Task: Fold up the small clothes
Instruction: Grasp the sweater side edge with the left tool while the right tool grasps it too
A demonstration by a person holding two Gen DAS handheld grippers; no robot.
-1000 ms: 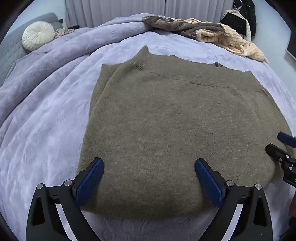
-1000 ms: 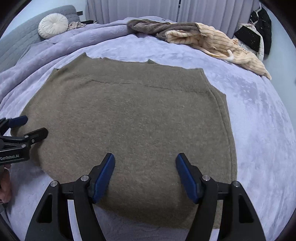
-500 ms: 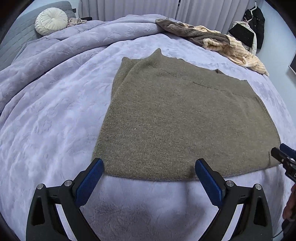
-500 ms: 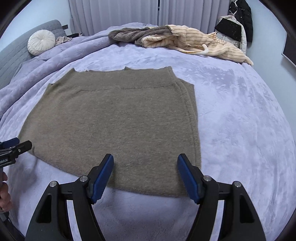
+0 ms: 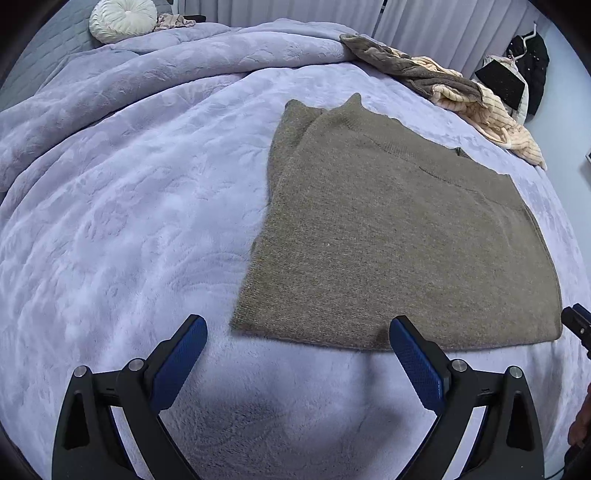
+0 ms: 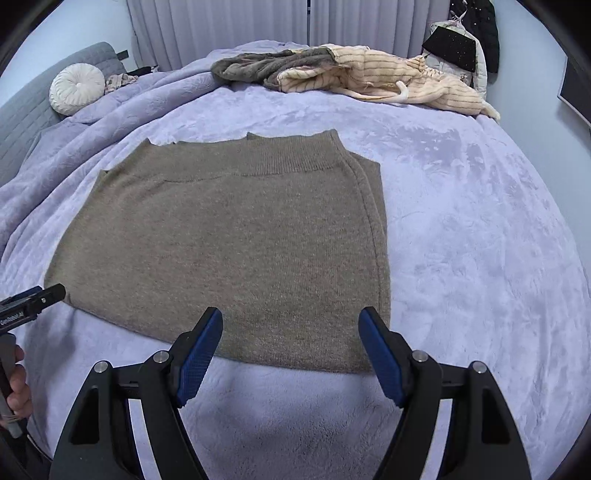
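Tools, left tool (image 5: 297, 354) and right tool (image 6: 291, 345), both spread, empty; only right view shows sweater's (image 6: 236, 236) ribbed hem.

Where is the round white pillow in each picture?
Left wrist view: the round white pillow sits at the top left, beyond the purple blanket.
Right wrist view: the pillow is at the upper left, against the grey sofa.
Shared landmark: the brown sweater lying flat.
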